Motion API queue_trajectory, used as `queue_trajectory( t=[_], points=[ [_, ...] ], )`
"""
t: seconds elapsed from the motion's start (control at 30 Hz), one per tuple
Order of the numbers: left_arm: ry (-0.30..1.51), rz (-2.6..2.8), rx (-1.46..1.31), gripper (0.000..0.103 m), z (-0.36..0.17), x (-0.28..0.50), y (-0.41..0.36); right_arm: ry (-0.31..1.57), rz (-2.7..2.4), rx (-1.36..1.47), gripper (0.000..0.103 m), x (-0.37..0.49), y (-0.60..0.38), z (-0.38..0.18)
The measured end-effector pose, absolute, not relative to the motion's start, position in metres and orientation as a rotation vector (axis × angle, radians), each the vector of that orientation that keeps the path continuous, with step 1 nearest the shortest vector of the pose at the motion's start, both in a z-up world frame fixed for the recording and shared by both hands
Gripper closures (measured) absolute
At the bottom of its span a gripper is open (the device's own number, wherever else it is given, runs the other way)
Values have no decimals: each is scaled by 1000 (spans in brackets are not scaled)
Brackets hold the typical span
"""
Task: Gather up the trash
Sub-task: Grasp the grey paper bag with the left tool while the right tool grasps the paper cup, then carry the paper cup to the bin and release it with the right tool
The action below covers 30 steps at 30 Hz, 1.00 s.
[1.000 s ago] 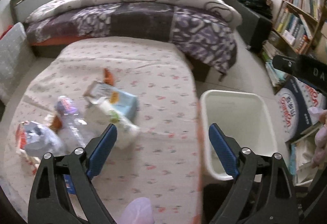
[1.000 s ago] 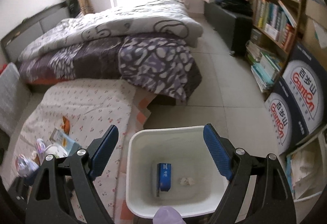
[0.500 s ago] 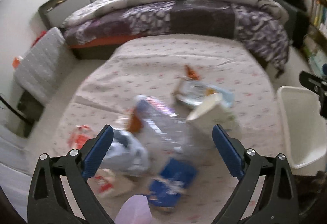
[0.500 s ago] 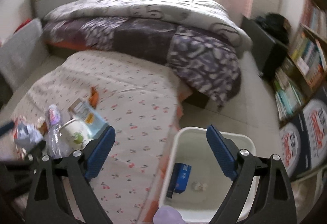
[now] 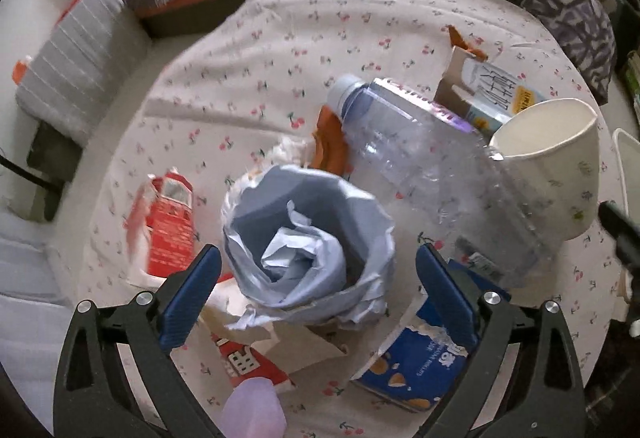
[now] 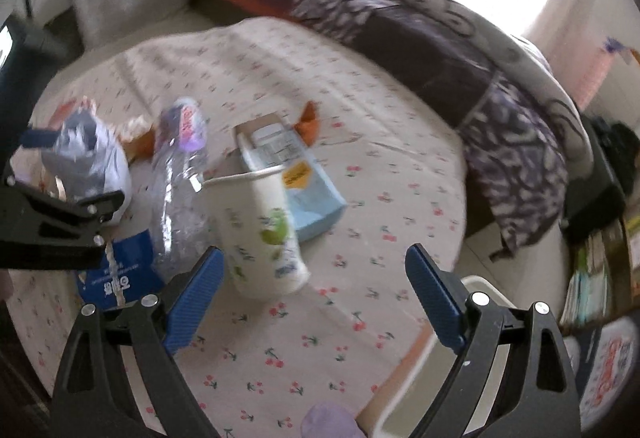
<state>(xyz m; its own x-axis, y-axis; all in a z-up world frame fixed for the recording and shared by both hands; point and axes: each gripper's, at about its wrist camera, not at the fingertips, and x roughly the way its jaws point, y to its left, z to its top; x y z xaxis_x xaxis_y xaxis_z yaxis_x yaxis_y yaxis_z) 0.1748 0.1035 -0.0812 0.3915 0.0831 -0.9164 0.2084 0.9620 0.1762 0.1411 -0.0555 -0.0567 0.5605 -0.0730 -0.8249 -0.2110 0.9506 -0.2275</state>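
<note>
Left gripper [image 5: 316, 294] hovering over crumpled blue paper bag [image 5: 308, 238] on cherry-print sheet [image 5: 320, 22], fingers [image 5: 190, 296] wide after narrowing slightly, untouching; right gripper [image 6: 314, 298] fingers wide, empty, near paper cup [image 6: 260, 234]; white bin [image 6: 476, 290] beside the sheet.

Both grippers off the white bin [image 6: 476, 288], now over the littered cloth [image 5: 360, 18]; left fingers [image 5: 192, 292] astride crumpled blue wrapper [image 5: 304, 242].

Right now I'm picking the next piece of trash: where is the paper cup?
The paper cup lies on its side on the cherry-print sheet, between the clear plastic bottle and the light-blue carton.
</note>
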Motion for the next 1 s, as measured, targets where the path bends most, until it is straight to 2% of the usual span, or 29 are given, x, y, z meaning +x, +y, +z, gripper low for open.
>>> queue_trajectory(
  t=[0.03, 0.1, 0.23, 0.3, 0.37, 0.43, 0.5, 0.53, 0.63, 0.8, 1.0],
  points=[
    [1182, -98, 260, 30, -82, 176, 107, 981, 89, -319, 14, 142, -53, -59],
    [1205, -121, 238, 43, -84, 178, 110, 1002, 110, -289, 14, 149, -50, -64],
    [1194, -161, 203, 55, -76, 175, 116, 1043, 136, -183, 14, 163, -50, -68],
    [1174, -185, 168, 56, -67, 172, 120, 1060, 150, -133, 14, 167, -49, -70],
    [1147, -198, 137, 56, -57, 171, 123, 1076, 166, -91, 19, 171, -49, -71],
    [1121, -210, 101, 56, -48, 170, 126, 1102, 187, -62, 33, 174, -47, -74],
    [1083, -212, 68, 56, -37, 169, 132, 1113, 186, -50, 43, 176, -46, -77],
    [1070, -211, 57, 56, -34, 169, 133, 1116, 185, -48, 55, 177, -46, -77],
    [1035, -203, 0, 56, -25, 169, 143, 1128, 182, 11, 62, 180, -49, -78],
    [982, -181, -71, 56, -11, 169, 155, 1037, 161, 82, 63, 177, -54, -59],
    [902, -170, -113, 56, 5, 163, 160, 839, 131, 100, 63, 161, -58, -20]
  ],
)
